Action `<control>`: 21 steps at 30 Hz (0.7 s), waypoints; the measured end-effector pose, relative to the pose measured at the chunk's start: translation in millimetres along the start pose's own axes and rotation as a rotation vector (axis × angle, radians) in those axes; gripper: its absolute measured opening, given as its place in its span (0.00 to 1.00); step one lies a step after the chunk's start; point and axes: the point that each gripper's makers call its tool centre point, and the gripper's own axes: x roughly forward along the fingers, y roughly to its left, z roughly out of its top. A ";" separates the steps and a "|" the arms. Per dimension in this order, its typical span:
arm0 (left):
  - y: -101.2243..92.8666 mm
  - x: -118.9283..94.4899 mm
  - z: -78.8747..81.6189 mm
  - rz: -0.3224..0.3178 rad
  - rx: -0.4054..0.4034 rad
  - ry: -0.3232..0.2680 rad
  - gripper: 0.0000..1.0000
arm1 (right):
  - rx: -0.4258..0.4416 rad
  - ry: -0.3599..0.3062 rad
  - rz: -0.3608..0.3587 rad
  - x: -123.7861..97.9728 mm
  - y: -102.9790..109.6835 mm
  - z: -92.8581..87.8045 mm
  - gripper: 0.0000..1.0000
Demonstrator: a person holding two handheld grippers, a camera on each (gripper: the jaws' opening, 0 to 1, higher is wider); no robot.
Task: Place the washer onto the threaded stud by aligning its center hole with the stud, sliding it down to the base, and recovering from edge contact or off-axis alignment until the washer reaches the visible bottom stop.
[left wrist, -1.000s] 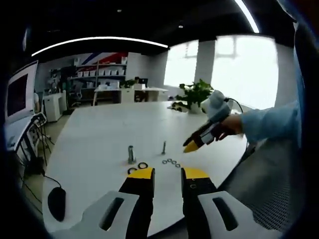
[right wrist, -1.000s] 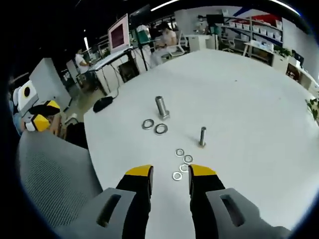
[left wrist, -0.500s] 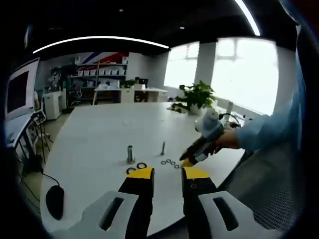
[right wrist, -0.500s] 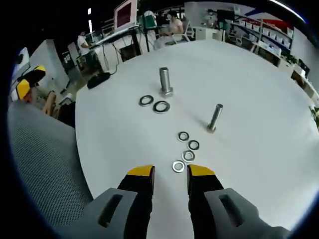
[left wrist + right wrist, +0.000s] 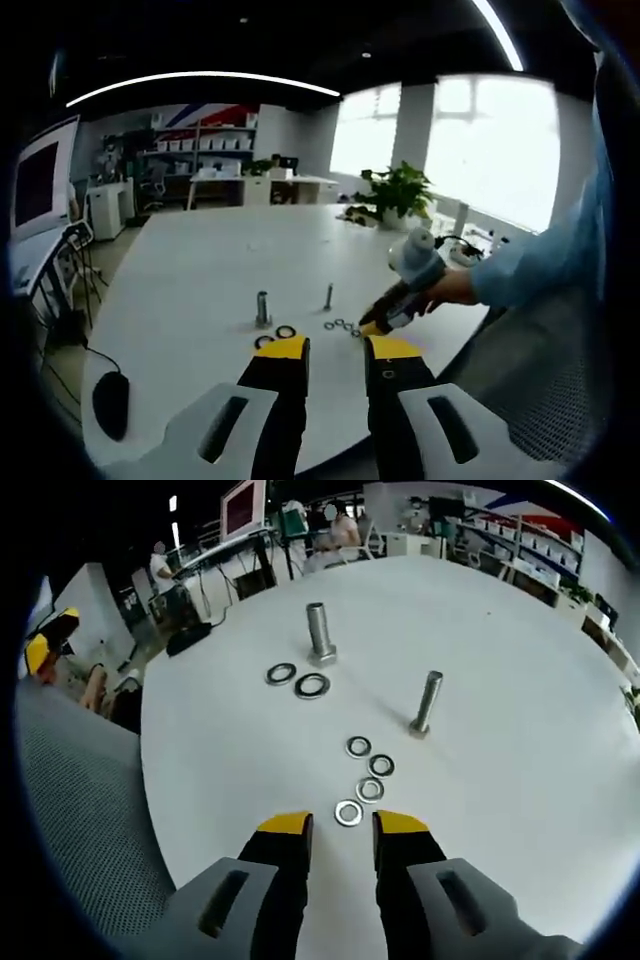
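Nothing is on a stud yet, so by my reckoning the whole placement is still ahead of me. My right tool (image 5: 340,825) hangs low over the white bench (image 5: 520,660), its jaws parted and empty, and the nearest small washer (image 5: 348,813) lies flat on the bench just ahead of the gap between the tips. Three more small washers (image 5: 370,770) lie in a loose cluster a little farther out, one of them close against the nearest. Beyond them and slightly to the right stands the thin threaded stud (image 5: 425,702), upright on its head and bare down its length (I see no washer at its base). Farther ahead and to the left is the thick bolt (image 5: 319,634), with two large washers (image 5: 297,679) lying beside its foot.

My left tool (image 5: 335,350) is held back near the bench edge, released and holding nothing, jaws apart. From it I see the right tool (image 5: 385,318) ahead and to the right, tips down by the washer cluster.

What remains, as I judge it: close on that nearest washer, lift it, centre its hole over the thin stud, and slide it down to the bottom stop.
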 end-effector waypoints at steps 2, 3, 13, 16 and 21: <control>0.5 -0.3 0.0 0.004 -0.001 -0.001 0.20 | -0.001 0.004 0.004 0.9 1.0 -1.0 0.26; 0.6 -0.4 0.0 0.005 -0.002 -0.001 0.20 | 0.000 0.007 0.006 1.6 1.2 -1.7 0.26; 0.0 0.8 0.7 0.008 0.000 -0.002 0.20 | -0.042 -0.020 -0.013 2.2 -4.5 -1.6 0.19; 0.4 0.9 0.9 0.012 0.001 -0.002 0.20 | -0.075 -0.027 -0.019 3.5 -4.5 0.4 0.19; 1.6 0.5 0.7 0.019 -0.001 -0.002 0.20 | -0.097 -0.029 -0.023 4.3 -2.6 3.7 0.15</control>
